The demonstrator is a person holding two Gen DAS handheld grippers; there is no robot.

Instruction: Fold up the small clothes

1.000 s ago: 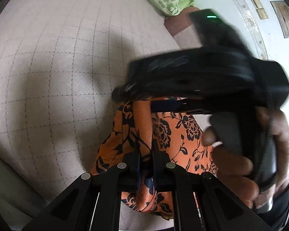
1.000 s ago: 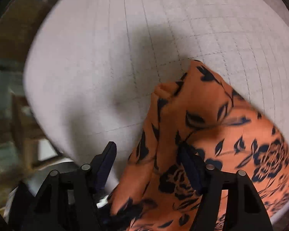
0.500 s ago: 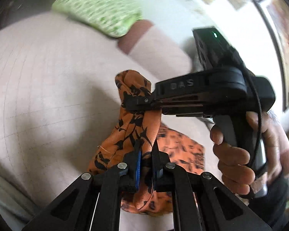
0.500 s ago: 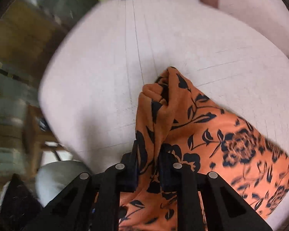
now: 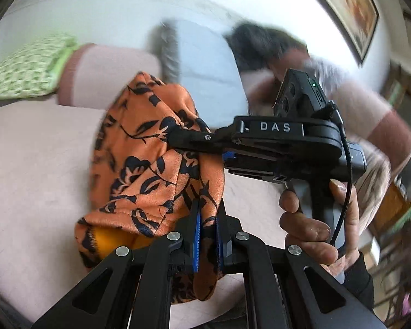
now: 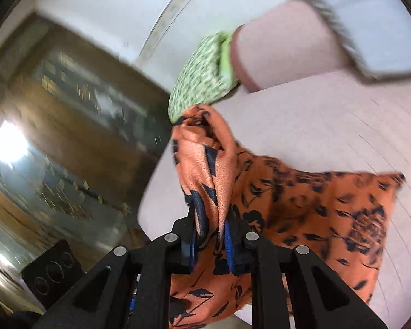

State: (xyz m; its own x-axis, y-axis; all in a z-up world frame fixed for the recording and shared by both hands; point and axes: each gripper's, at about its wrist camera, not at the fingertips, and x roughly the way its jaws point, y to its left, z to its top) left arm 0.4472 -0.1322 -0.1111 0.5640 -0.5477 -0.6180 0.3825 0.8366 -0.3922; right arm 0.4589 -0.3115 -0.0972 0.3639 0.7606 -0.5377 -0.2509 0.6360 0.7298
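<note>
An orange floral garment (image 5: pixel 150 164) was pinched by left gripper (image 5: pixel 207 235) and, at three o'clock, right gripper (image 6: pixel 212 235), likely for spreading.

orange black-floral garment (image 5: pixel 148 164), green patterned pillow (image 5: pixel 27 71)

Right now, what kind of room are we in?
Probably a bedroom at home. A bed with a pale checked sheet fills the view, a green patterned pillow lies at its head, and a framed picture hangs on the wall.
</note>
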